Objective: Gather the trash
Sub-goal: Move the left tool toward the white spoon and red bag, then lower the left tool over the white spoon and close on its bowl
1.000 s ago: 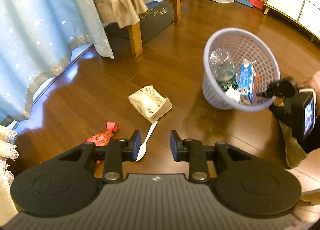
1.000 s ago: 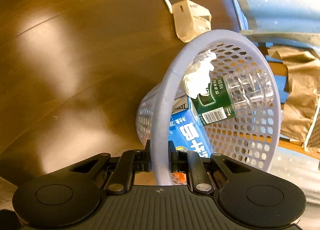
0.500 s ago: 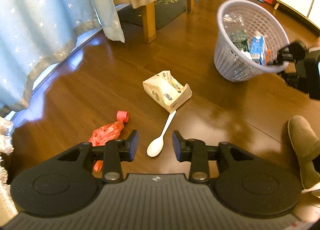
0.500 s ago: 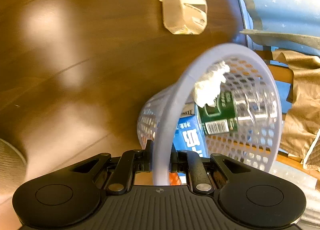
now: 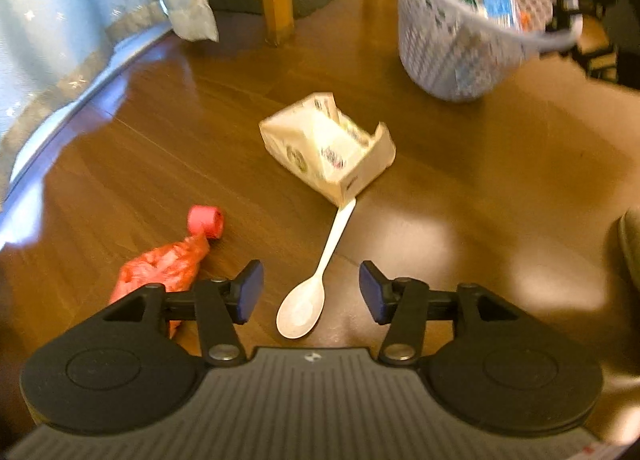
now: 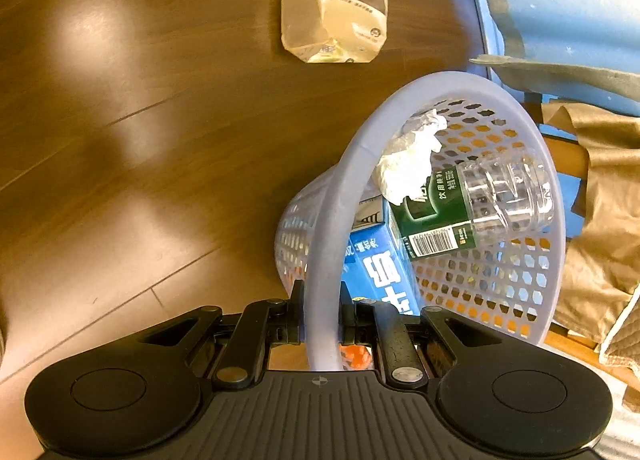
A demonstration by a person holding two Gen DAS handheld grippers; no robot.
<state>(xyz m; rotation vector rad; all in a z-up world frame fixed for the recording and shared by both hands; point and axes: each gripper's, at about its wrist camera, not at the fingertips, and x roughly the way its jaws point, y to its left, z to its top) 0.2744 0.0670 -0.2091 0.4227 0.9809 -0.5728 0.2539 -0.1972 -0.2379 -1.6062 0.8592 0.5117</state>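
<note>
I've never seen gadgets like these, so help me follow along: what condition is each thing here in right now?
Left tool: empty, jaws opening, over the spoon.
Right tool: shut on the basket's rim.
Laundry-style basket: tilted, holding trash.
Plastic bottle: in the basket, on its side.
Blue carton: in the basket.
Crumpled tissue: in the basket.
White plastic spoon: on the floor.
Beige carton: torn open, on the floor.
Red plastic bag: crumpled, on the floor.

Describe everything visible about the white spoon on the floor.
The white spoon looks like smooth plastic, with an oval bowl and a slim handle. It lies flat on the wooden floor, bowl up. Its handle tip meets the cream carton. Its bowl lies between the opening jaws of the left gripper, and neither pad touches it.
</note>
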